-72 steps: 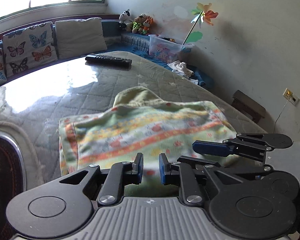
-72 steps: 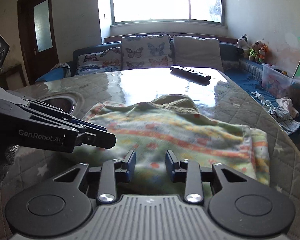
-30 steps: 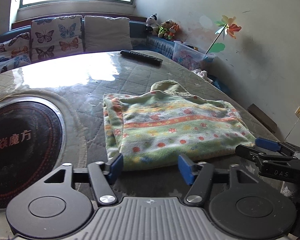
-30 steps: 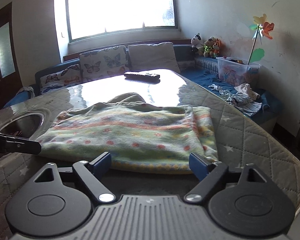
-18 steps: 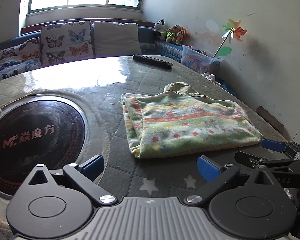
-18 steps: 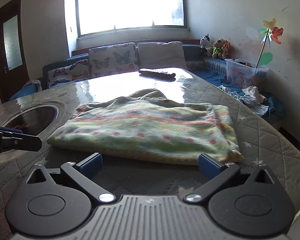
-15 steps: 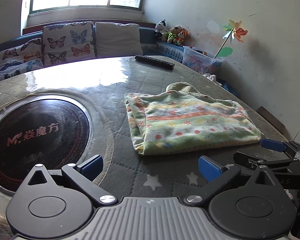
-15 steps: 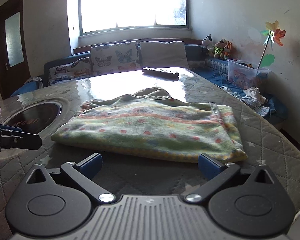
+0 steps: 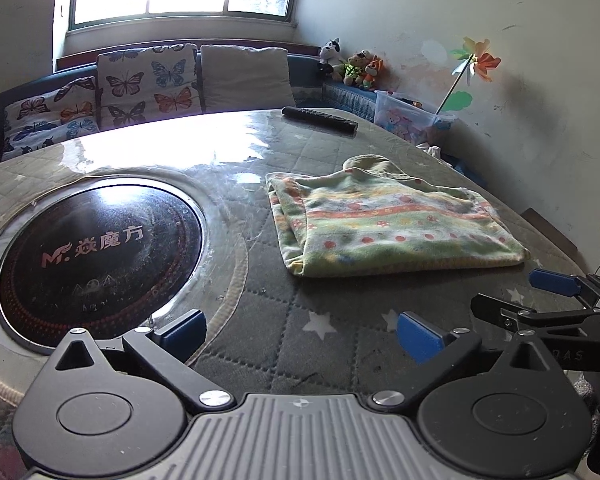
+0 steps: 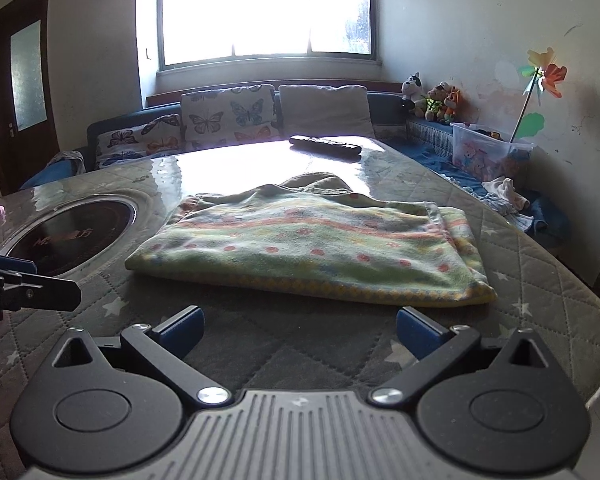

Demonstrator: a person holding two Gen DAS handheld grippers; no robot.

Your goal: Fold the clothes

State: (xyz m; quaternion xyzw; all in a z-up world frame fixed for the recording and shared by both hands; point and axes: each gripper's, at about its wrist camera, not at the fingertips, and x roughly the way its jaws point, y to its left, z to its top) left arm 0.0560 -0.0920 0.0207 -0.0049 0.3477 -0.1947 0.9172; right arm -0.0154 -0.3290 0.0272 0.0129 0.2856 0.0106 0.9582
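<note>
A folded green garment (image 9: pixel 388 224) with orange stripes and red dots lies flat on the quilted table; it also shows in the right wrist view (image 10: pixel 316 244). An olive piece pokes out at its far edge (image 9: pixel 370 162). My left gripper (image 9: pixel 302 330) is open and empty, pulled back from the garment's near left corner. My right gripper (image 10: pixel 298 330) is open and empty, just short of the garment's near edge. The right gripper's fingers also show at the right of the left wrist view (image 9: pixel 552 284).
A round black induction hob (image 9: pixel 96 248) is set into the table left of the garment. A black remote (image 9: pixel 320 119) lies at the table's far edge. A sofa with butterfly cushions (image 9: pixel 148 84) stands behind. A plastic box (image 10: pixel 488 152) and loose clothes lie on the right bench.
Both grippers opened, let go of the garment and drew back toward the table's near edge. The garment stays folded on the table.
</note>
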